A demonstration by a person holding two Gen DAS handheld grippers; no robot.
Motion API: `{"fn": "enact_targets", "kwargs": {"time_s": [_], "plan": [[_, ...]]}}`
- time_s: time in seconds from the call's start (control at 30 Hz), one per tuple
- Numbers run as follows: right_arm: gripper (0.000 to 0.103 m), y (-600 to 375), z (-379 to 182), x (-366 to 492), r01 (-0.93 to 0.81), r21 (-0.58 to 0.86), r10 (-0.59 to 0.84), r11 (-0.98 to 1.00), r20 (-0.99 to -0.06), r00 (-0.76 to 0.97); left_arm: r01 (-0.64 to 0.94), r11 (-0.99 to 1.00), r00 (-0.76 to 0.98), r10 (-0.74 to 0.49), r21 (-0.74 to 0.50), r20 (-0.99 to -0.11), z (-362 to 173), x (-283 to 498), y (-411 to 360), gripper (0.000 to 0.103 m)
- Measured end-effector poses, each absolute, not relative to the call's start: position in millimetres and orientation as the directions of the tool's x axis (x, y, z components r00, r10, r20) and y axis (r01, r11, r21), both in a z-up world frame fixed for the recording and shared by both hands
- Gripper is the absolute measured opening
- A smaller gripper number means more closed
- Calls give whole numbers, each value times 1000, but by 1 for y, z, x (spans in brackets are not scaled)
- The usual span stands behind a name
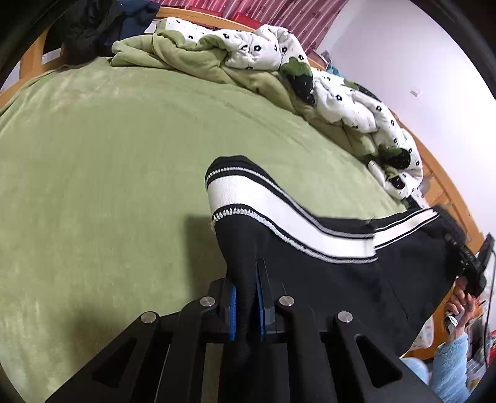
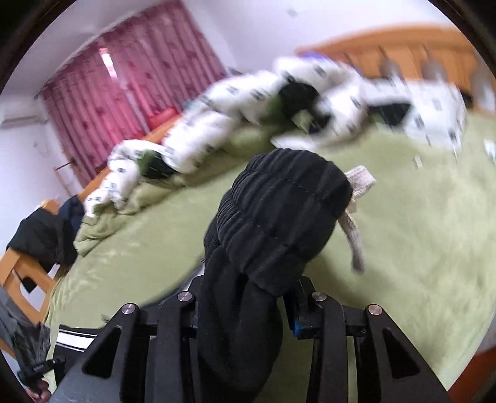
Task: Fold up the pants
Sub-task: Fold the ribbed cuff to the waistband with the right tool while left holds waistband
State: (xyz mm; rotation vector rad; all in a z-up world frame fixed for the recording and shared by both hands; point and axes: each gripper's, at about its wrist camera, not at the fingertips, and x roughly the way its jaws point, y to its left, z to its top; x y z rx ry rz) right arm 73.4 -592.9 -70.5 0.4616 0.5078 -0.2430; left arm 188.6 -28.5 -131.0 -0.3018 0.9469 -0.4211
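Bed under a green fleece blanket

The wooden-framed bed (image 1: 446, 183) wears a green blanket (image 1: 108, 173); a rumpled white flowered quilt (image 1: 350, 102) (green-lined) lies bunched along its far edge, dark clothes (image 1: 90, 28) heaped at one corner.

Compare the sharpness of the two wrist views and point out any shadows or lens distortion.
Left wrist view: sharp; the pants and the left gripper clamping them are crisp, with a soft shadow on the green bedspread; fisheye bends the bed frame. Right wrist view: motion blur smears the quilt and curtain; the waistband in the right gripper stays fairly sharp.
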Motion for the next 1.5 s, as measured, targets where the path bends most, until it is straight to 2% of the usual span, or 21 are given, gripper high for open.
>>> {"fn": "enact_targets", "kwargs": {"time_s": [0.1, 0.23, 0.4, 0.53, 0.63, 0.73, 0.77, 0.8, 0.83, 0.9, 1.0, 1.03, 1.13, 1.2, 1.3, 1.43, 1.5], "plan": [[36, -560, -23, 75, 271, 334, -104, 903, -442, 891, 229, 856, 521, -510, -463, -684, -113, 194, -23, 10], [35, -517, 23, 82, 227, 307, -96, 924, -389, 916, 243, 849, 550, -519, -469, -654, -92, 194, -6, 10], [34, -468, 51, 96, 132, 361, -6, 923, -329, 944, 196, 907, 636, -406, -373, -656, -57, 197, 51, 10], [34, -446, 40, 116, 42, 422, 94, 905, -296, 951, 103, 955, 678, -273, -279, -683, -47, 208, 101, 10], [34, -439, 0, 143, 25, 428, 143, 903, -356, 923, 43, 976, 652, -189, -213, -735, -64, 225, 121, 11], [35, -439, -55, 169, 79, 374, 124, 924, -487, 864, 13, 980, 573, -170, -198, -802, -109, 244, 128, 11], [35, -444, -81, 179, 122, 350, 101, 929, -556, 825, -12, 985, 557, -135, -171, -820, -124, 249, 130, 12], [36, -447, -100, 186, 157, 328, 80, 932, -606, 792, -39, 992, 541, -81, -122, -837, -141, 254, 131, 15], [37, -454, -119, 191, 195, 316, 65, 928, -654, 753, -47, 993, 536, -65, -107, -842, -148, 254, 133, 23], [43, -476, -154, 193, 265, 356, 76, 896, -712, 698, -82, 993, 522, -26, -80, -853, -159, 255, 138, 30], [46, -494, -168, 187, 246, 422, 169, 872, -733, 659, -112, 992, 537, 18, -51, -844, -155, 248, 144, 31], [48, -495, -169, 185, 240, 414, 174, 878, -742, 647, -118, 992, 542, 26, -46, -840, -151, 245, 147, 36], [51, -493, -156, 167, 237, 304, 78, 923, -750, 656, -123, 992, 577, 44, -34, -815, -136, 230, 147, 51], [52, -487, -142, 148, 244, 207, -12, 947, -741, 672, -107, 993, 602, 29, -45, -798, -125, 220, 143, 51], [52, -472, -118, 122, 249, 153, -85, 956, -669, 739, -57, 995, 616, -25, -77, -787, -116, 205, 129, 53], [55, -434, -97, 125, 110, 91, -28, 990, -633, 774, -14, 997, 615, -50, -74, -787, -124, 175, 107, 59], [57, -418, -107, 137, 47, 92, 23, 995, -646, 763, -8, 1000, 608, -6, -14, -794, -146, 156, 99, 60]]}}
